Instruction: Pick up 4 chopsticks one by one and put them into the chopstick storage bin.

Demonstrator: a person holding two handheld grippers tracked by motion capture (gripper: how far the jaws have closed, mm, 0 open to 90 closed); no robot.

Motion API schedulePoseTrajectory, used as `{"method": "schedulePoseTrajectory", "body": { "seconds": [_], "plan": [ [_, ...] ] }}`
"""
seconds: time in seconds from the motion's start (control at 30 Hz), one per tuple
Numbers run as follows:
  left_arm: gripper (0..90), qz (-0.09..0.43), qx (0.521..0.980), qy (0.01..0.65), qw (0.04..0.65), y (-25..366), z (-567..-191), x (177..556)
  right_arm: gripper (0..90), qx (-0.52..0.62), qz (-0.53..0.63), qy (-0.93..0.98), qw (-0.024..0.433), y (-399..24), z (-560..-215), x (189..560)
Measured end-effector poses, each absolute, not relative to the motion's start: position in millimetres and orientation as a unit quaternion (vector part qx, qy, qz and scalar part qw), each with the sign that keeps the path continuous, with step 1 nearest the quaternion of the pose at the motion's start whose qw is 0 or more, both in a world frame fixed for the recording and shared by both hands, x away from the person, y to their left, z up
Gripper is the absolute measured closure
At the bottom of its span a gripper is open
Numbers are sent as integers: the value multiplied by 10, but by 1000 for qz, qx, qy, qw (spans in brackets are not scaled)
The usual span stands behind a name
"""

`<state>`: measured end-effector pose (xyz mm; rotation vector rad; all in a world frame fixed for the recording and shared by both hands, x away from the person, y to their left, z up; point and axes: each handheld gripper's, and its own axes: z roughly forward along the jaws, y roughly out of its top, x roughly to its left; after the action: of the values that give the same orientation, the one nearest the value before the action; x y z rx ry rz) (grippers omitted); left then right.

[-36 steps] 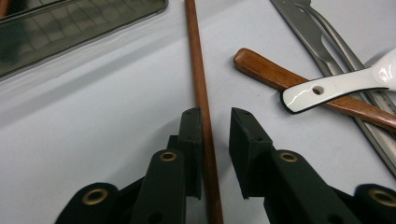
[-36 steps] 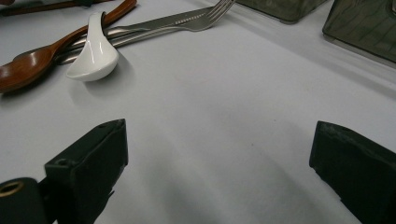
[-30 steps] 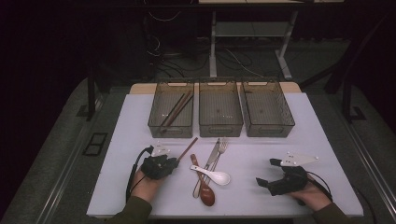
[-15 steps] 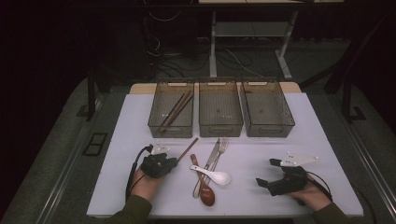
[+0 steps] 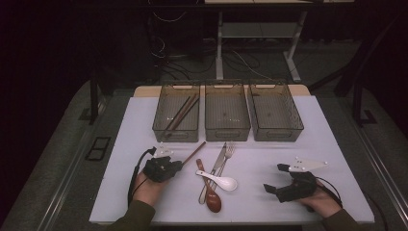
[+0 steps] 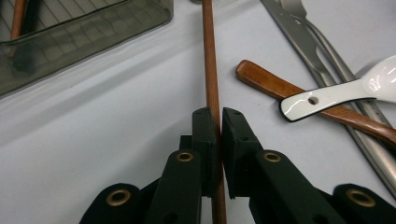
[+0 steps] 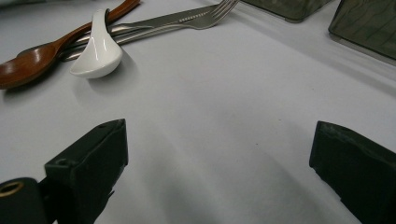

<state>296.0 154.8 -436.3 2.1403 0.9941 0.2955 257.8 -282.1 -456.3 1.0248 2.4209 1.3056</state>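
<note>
A brown wooden chopstick [image 6: 211,70] lies on the white table, pointing toward the left bin. My left gripper [image 6: 219,114] is shut on its near part, the pads pressed on both sides. In the high view the left gripper [image 5: 175,165] sits low at the table's front left, with the chopstick [image 5: 195,153] running away from it. My right gripper [image 5: 273,178] rests at the front right, open, with only bare table between its fingers [image 7: 100,149].
A white ceramic spoon [image 5: 219,179], a wooden spoon [image 5: 210,195], a knife [image 5: 216,166] and a fork [image 5: 228,151] lie crossed at the front middle. Three smoky bins stand behind: the left bin [image 5: 161,126] holds chopsticks, while the middle bin [image 5: 227,130] and right bin [image 5: 276,132] look bare.
</note>
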Motion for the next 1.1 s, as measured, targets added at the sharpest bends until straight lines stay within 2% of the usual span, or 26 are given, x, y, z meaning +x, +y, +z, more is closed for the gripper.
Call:
{"method": "schedulePoseTrajectory", "body": {
  "seconds": [0.57, 1.1],
  "plan": [
    [831, 120, 841, 345, 399, 1572, -4168, 2888, 43, 345, 442, 821, 103, -2820, -4563, 2578],
    [831, 127, 820, 348, 436, 1629, -4040, 2934, 43, 346, 441, 822, 101, -2813, -4571, 2583]
  ]
}}
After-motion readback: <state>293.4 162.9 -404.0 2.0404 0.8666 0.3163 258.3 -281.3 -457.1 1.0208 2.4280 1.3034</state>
